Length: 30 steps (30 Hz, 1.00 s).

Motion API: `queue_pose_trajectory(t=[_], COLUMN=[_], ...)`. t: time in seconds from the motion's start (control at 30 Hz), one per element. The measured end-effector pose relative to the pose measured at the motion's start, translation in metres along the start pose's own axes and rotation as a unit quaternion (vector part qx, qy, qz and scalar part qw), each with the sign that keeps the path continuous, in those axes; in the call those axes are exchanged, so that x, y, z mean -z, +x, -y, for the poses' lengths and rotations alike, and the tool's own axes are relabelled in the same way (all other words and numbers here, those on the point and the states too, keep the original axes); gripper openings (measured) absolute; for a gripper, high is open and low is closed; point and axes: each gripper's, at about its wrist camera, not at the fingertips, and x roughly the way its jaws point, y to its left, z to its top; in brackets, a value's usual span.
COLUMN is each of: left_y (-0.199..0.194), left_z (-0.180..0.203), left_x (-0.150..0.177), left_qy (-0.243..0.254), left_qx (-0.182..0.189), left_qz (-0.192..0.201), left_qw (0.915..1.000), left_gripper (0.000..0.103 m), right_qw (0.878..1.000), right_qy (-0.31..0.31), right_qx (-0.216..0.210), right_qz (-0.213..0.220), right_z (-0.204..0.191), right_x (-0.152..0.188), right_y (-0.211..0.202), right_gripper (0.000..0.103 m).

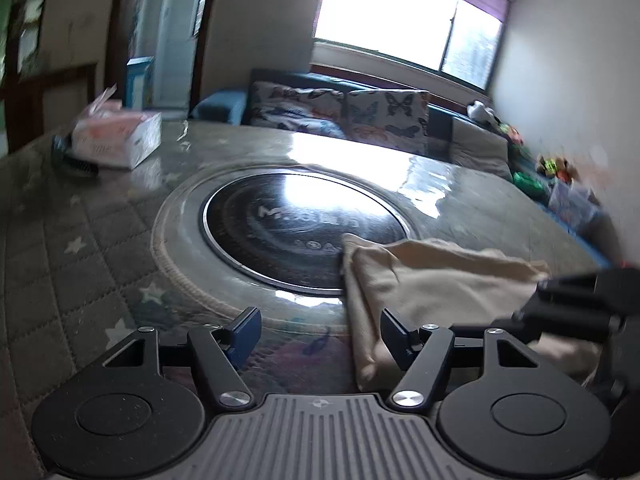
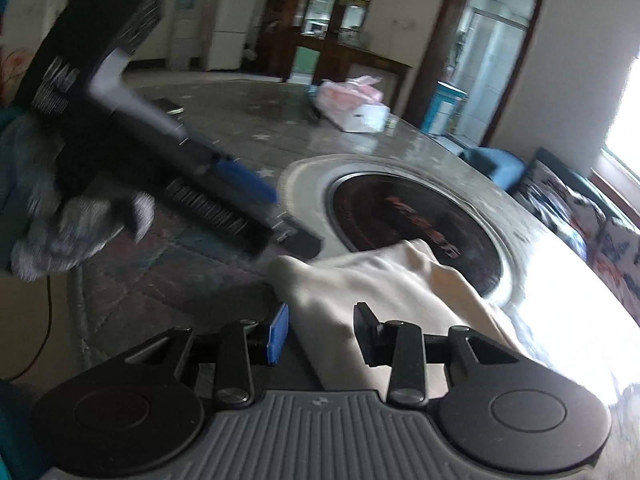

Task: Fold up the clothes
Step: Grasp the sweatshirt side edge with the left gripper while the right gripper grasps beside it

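Cloth (image 1: 432,280) partly hidden behind right gripper (image 1: 560,304)

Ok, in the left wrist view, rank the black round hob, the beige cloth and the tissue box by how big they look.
1. Black round hob, the widest, though the cloth hides part of its near right edge.
2. Beige cloth, close behind; it lies nearer the camera and is partly hidden, so this order is unsure.
3. Tissue box, clearly the smallest and the farthest.

One beige garment (image 1: 432,280), one tissue box (image 1: 120,138), two claws (image 1: 320,340), two butterfly cushions (image 1: 384,114)
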Motion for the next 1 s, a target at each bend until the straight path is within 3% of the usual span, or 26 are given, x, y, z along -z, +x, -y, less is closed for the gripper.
queue_pose_trajectory(t=[0.2, 0.37, 0.7, 0.83, 0.9, 1.0], left_y=[0.006, 0.015, 0.045, 0.054, 0.059, 0.065], left_z=[-0.012, -0.01, -0.005, -0.004, -0.003, -0.004], left_x=[-0.008, -0.013, -0.024, -0.025, -0.025, -0.023], left_qy=[-0.065, -0.102, -0.189, -0.214, -0.226, -0.243], left_qx=[0.029, 0.057, 0.096, 0.106, 0.111, 0.117], left_qz=[-0.02, -0.035, -0.084, -0.098, -0.105, -0.115], left_qw=[0.9973, 0.9925, 0.9735, 0.9661, 0.962, 0.9559], left_gripper=[0.068, 0.068, 0.068, 0.067, 0.058, 0.033], right_qw=[1.0, 1.0, 0.995, 0.994, 0.993, 0.992], right_qy=[-0.022, -0.004, 0.087, 0.094, 0.097, 0.101], right_qx=[-0.001, 0.006, -0.008, -0.011, -0.014, -0.021], right_qz=[-0.003, -0.001, 0.048, 0.06, 0.065, 0.069], right_z=[-0.011, -0.006, 0.021, 0.023, 0.023, 0.02], right_x=[-0.006, -0.008, -0.007, -0.003, -0.001, 0.003], right_y=[0.016, 0.016, -0.019, -0.029, -0.034, -0.038], right_gripper=[0.035, 0.013, 0.008, 0.007, 0.007, 0.007])
